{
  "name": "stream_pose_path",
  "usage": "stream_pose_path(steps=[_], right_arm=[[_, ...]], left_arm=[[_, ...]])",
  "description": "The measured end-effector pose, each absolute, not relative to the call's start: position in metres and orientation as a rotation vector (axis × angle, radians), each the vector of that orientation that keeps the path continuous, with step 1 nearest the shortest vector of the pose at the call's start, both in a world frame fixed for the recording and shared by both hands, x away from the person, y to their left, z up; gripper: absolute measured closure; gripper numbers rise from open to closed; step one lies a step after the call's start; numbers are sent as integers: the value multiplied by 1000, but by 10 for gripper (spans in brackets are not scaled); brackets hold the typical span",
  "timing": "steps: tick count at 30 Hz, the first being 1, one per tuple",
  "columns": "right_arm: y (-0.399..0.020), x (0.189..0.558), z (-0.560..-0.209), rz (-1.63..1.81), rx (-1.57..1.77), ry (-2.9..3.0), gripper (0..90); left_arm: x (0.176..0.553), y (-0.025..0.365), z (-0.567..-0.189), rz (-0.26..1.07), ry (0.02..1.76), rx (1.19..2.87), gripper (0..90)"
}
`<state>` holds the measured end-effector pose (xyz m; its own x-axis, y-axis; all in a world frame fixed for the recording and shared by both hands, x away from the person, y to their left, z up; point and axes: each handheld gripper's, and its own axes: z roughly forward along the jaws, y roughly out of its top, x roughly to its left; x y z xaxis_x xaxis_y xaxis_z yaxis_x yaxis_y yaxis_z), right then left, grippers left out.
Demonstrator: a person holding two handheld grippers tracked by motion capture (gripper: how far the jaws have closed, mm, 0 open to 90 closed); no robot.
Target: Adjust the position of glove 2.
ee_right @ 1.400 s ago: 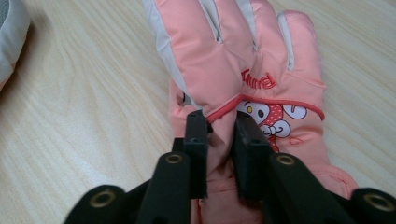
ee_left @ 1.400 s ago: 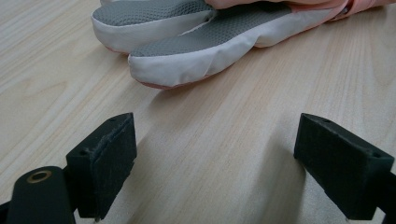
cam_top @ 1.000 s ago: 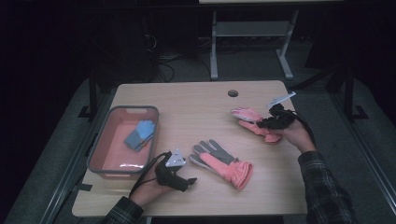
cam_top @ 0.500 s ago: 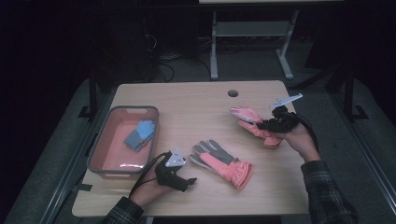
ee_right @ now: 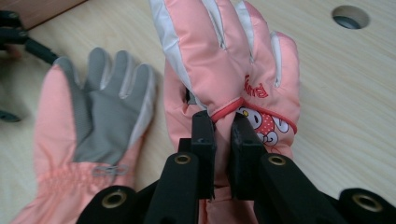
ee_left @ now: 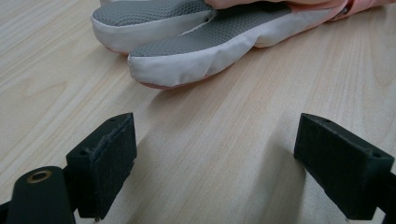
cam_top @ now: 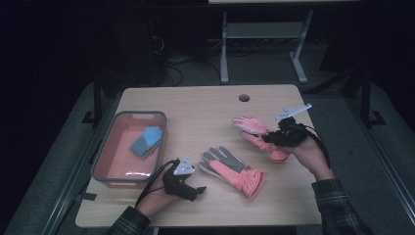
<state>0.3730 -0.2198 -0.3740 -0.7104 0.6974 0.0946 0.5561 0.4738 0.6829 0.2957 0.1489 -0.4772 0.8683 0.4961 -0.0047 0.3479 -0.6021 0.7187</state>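
1. So there's a person at a light wooden table (cam_top: 205,105) with a black two-jaw gripper in each hand, and a pair of pink kids' ski gloves is what's being handled.

2. The right gripper (cam_top: 274,138) has its jaws pinched nearly together on the held pink glove (cam_top: 255,128). In the right gripper view the pads clamp a fold of fabric right at the back of that glove, next to a little cartoon patch and some red lettering. The glove's fingers point away from the hand, toward the far left of the table, and it looks lifted a bit rather than lying flat, though I can't say for sure how much of it clears the wood.

3. The left gripper (cam_top: 195,190) sits low near the front edge with its jaws spread wide and nothing between them. In the left gripper view you just see bare wood between the two pads.

4. The second glove (cam_top: 230,169) lies palm-up in the middle of the table, grey palm showing, pink cuff toward the front. Its fingertips are just beyond the left gripper, near but not touching.

5. Over on the left there's a grey-rimmed pink bin (cam_top: 108,147) with a blue glove (cam_top: 146,141) lying inside it.

6. There's a round cable hole (cam_top: 243,97) near the table's far edge.
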Motion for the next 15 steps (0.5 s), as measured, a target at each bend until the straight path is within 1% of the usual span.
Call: stream_pose_path(steps=[15], right_arm=[[-175, 341, -357, 1073, 966, 2608, 821]], left_arm=[[296, 149, -477, 259, 602, 2273, 123]])
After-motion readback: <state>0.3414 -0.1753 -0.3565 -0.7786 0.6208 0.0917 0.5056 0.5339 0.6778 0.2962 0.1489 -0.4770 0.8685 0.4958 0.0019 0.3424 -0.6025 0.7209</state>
